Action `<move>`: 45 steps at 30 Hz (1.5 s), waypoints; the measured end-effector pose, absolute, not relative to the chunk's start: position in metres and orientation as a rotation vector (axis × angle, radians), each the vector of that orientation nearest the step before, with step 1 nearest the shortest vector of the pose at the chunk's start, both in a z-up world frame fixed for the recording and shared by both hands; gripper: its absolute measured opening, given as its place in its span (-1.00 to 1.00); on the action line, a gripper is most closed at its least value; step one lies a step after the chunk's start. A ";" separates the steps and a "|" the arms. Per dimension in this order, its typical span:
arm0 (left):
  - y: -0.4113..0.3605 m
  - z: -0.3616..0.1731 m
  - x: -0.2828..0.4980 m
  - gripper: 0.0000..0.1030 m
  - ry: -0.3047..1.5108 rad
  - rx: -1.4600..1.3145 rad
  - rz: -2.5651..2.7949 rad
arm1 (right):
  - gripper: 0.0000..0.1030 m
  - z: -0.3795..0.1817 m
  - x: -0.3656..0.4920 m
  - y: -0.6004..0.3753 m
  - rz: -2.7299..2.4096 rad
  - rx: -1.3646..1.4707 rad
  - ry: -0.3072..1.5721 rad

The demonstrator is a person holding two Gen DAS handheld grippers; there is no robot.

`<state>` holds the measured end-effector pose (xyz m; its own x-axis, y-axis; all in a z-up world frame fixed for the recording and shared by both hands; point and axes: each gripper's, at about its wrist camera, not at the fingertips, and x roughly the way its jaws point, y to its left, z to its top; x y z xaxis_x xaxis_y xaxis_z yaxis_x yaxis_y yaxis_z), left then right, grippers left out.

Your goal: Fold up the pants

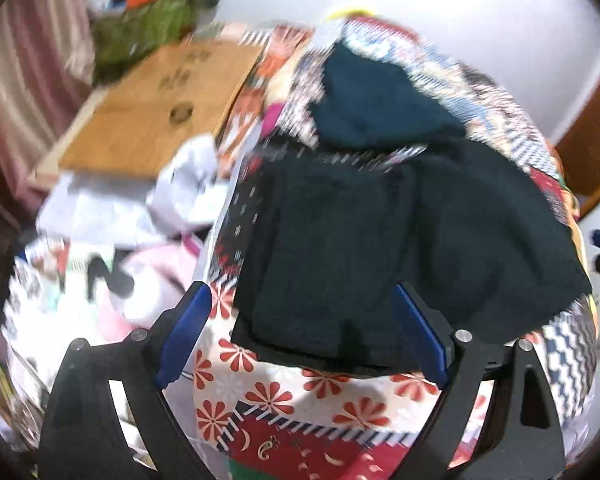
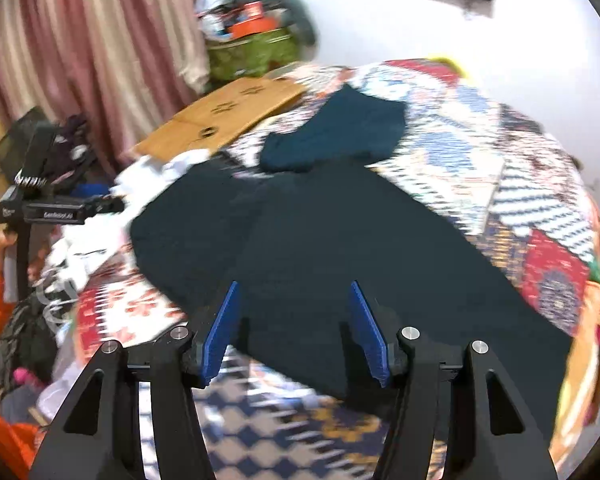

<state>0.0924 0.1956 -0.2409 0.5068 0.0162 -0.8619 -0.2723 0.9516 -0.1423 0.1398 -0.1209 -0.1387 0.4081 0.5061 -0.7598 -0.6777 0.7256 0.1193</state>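
Left wrist view: left gripper [image 1: 302, 320] jaws wide, nothing held, blue pads clear of cloth. Dark teal-black knit pants [image 1: 400, 240] lie on patchwork quilt with red flower print [image 1: 284, 396], near edge doubled over, one fold seemingly done. Brown cardboard sheet [image 1: 156, 108] beyond.

Right wrist view: right gripper [image 2: 294, 332] jaws parted, empty, above pants [image 2: 360, 248]. Cloth spread long across quilt [image 2: 500, 152]; upper part bunched. Judgement: mid-task, further folds and smoothing left.
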 end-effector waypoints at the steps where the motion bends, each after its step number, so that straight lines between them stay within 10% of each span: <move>1: 0.197 -0.251 0.095 0.78 1.056 -0.289 0.183 | 0.03 -0.141 0.143 -0.125 0.721 -0.222 0.875; 12: 0.194 -0.317 0.087 0.64 1.169 -0.309 0.188 | 0.03 -0.192 0.161 -0.171 0.616 -0.135 1.013; 30: 0.105 -0.204 0.178 0.61 1.048 -0.151 -0.001 | 0.04 -0.177 0.148 -0.332 0.249 0.148 0.953; 45: -0.056 -0.231 0.239 0.62 1.144 0.169 -0.271 | 0.04 -0.222 0.125 -0.383 0.217 0.451 1.048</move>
<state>0.2392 -0.0561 -0.2306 0.3868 -0.1257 -0.9136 0.2970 0.9549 -0.0056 0.1254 -0.3832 -0.2224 0.4887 0.3827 -0.7840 0.0394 0.8880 0.4581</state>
